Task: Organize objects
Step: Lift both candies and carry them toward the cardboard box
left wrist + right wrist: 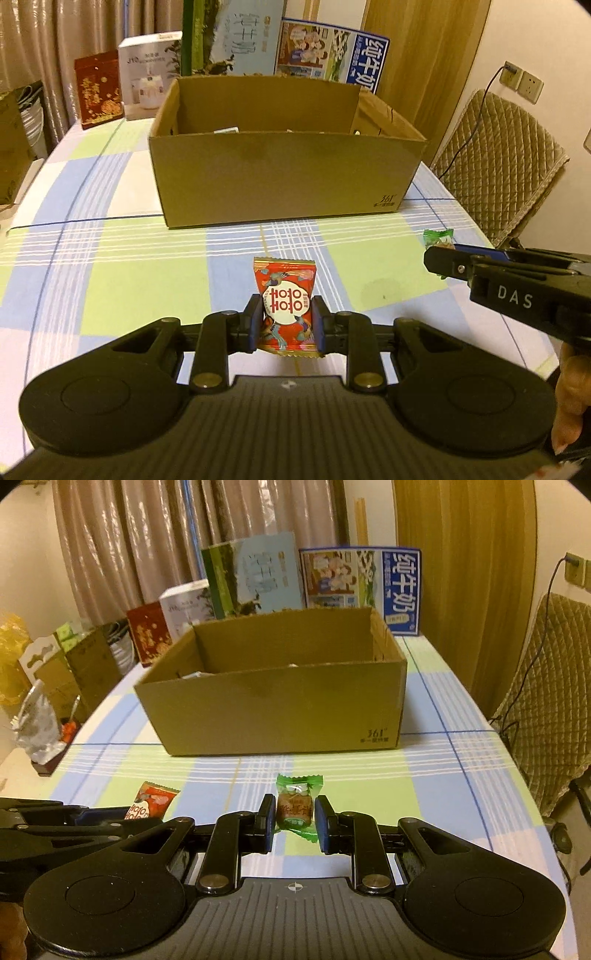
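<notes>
Red candy packet and green wrapped sweet, each between a gripper's fingers, on the checked tablecloth just short of the open cardboard box
Left gripper pinches the red packet's sides; right gripper has narrow jaws flanking the green sweet, contact unclear. Both look light with crinkly, slippery film; grip the filled middle, not the crimped ends

Glossy beige curtains hang behind the checked counter; a quilted chair stands right of it, wall sockets above the chair.
</notes>
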Tool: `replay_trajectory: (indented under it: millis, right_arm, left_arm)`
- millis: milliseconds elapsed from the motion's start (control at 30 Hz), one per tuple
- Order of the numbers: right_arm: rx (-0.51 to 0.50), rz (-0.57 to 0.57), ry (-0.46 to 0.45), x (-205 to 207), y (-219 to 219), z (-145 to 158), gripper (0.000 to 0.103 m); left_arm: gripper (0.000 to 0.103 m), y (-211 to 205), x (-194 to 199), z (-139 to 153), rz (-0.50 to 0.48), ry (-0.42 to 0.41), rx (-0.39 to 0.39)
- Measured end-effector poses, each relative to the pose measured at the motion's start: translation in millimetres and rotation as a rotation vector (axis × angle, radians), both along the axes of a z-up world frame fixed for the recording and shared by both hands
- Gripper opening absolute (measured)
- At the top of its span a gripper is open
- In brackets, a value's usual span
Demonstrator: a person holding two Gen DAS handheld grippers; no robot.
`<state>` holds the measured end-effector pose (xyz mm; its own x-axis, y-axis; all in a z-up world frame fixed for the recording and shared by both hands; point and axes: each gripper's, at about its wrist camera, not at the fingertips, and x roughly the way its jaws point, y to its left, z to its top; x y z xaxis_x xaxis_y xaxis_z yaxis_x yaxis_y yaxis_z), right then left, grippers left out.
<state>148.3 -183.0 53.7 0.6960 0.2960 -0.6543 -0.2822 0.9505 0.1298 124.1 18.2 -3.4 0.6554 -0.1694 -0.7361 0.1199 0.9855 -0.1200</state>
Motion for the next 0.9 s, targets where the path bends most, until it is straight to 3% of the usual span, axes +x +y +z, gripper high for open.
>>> replay_trajectory:
  millis: [500,900]
  right_arm:
    - [0.010,0.004,-0.037,-42,-13,29,0.019]
    - [0.012,-0.004,-0.044,-47,-21,37,0.019]
  left_arm:
    - [0.023,-3,-45,40,0.018,-0.048,0.002]
    - [0.023,-9,-51,46,0.007,-0.061,0.000]
